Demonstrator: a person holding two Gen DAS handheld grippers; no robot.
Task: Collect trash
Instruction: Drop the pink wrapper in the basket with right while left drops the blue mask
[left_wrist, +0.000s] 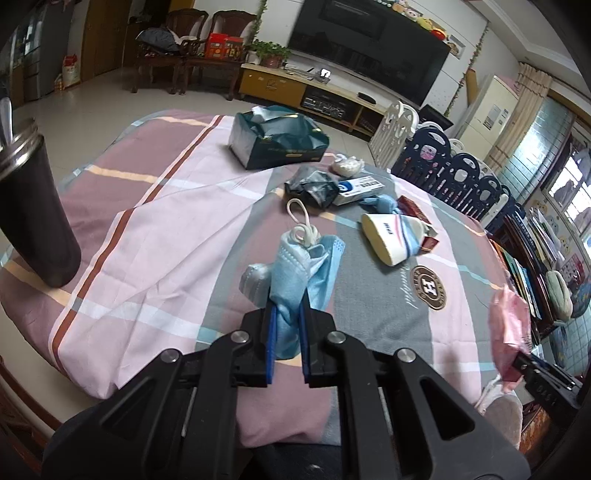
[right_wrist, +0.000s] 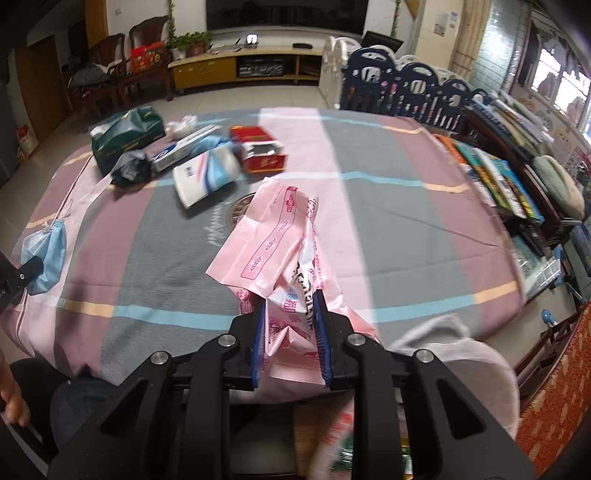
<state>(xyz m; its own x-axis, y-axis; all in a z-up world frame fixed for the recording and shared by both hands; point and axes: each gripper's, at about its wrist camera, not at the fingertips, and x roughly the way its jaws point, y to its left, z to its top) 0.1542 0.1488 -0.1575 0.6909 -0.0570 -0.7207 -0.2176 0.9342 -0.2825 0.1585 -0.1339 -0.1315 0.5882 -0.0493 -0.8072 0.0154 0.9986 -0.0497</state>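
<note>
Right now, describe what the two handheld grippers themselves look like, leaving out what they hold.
The left gripper and right gripper match: matte black angular bodies with triangular cut-outs, linkage arms pinned by round silver bolts, and two flat black fingers faced with blue pads, visibly ribbed on the right gripper. No cables or markings show. Dark trousers appear below each gripper.

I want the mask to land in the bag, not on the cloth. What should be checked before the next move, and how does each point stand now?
1. Left tongs gripping the blue mask: ok, pads pinch it.
2. Right tongs gripping the pink bag: ok, plastic clamped between the pads.
3. Bag mouth open: cannot tell, the bag looks crumpled.
4. Mask over the bag: not ok, they are apart, at opposite sides of the table.
5. Mask's ear loop free: cannot tell, it droops toward the cloth.
</note>
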